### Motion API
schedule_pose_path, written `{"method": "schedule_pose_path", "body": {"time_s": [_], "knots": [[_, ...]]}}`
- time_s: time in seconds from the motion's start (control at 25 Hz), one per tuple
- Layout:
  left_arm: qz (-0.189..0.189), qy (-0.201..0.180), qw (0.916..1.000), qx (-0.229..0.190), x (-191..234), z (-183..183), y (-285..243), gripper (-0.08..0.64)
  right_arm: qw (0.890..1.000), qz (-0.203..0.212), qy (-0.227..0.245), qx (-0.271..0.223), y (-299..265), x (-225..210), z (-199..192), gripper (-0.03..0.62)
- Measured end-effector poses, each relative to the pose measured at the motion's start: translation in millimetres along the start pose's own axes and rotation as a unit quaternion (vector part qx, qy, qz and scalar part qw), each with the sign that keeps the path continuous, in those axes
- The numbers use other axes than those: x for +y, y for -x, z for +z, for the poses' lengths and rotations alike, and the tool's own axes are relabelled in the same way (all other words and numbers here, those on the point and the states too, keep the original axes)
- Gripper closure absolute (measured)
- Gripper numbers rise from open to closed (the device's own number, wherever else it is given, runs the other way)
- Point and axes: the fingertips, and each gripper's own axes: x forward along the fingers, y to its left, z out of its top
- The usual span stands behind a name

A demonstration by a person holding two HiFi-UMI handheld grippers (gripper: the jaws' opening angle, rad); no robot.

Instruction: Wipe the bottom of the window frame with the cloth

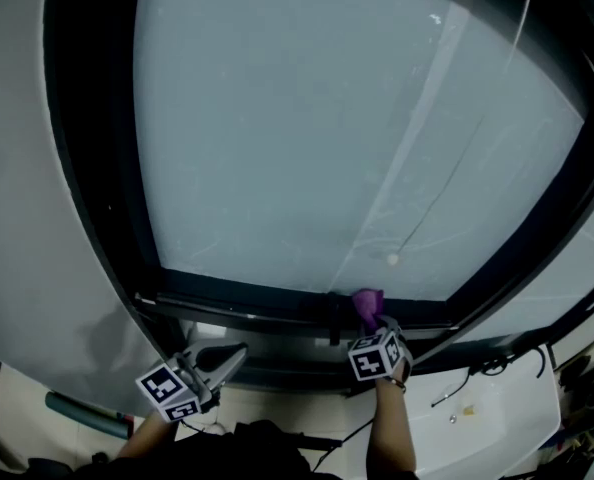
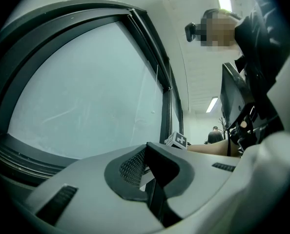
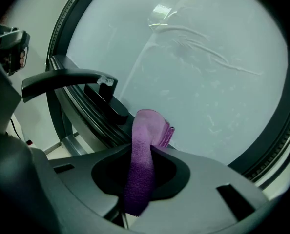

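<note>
A folded purple cloth [image 3: 144, 145] sticks out from between the jaws of my right gripper [image 3: 145, 177], which is shut on it. In the head view the cloth [image 1: 367, 305] rests against the dark bottom rail of the window frame [image 1: 257, 303], just right of the black window handle [image 1: 334, 313]. My right gripper [image 1: 375, 330] sits directly below it. My left gripper [image 1: 232, 356] hangs lower left, below the frame, its jaws closed together with nothing between them [image 2: 147, 179]. The frosted pane [image 1: 357, 128] fills the frame above.
A curved black lever handle [image 3: 69, 79] stands left of the cloth on the frame rail. A white sill or ledge [image 1: 487, 423] with black cables lies lower right. The grey wall [image 1: 27, 218] bounds the window on the left. A person stands far off indoors [image 2: 214, 134].
</note>
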Motion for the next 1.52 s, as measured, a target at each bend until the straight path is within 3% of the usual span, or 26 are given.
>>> {"method": "schedule_pose_path", "body": {"time_s": [0.44,0.68,0.84,1.16,1.36,1.52], "knots": [[-0.010,-0.001,0.9999,0.011,3.9,-0.4,22.7,0.557,1.000,-0.006,0.002,0.001,-1.8,21.1,10.6,0.515],[-0.020,-0.012,0.9996,0.016,9.3,1.2,37.9,0.557,0.999,0.004,-0.039,-0.028,3.0,34.7,20.9,0.514],[-0.016,-0.008,0.9997,0.019,8.5,-3.0,38.8,0.557,0.994,0.035,-0.076,-0.069,10.5,42.6,27.3,0.514],[0.008,-0.004,0.9999,0.011,-4.3,-0.9,22.5,0.557,0.989,0.063,-0.025,-0.133,21.4,45.5,41.9,0.514],[0.030,-0.002,0.9995,0.003,-5.7,1.8,15.8,0.557,0.987,0.076,0.074,-0.123,20.9,53.4,53.4,0.514],[0.029,-0.010,0.9994,0.012,-9.6,-6.7,16.2,0.557,0.985,0.094,0.063,-0.130,21.2,64.5,43.9,0.514]]}}
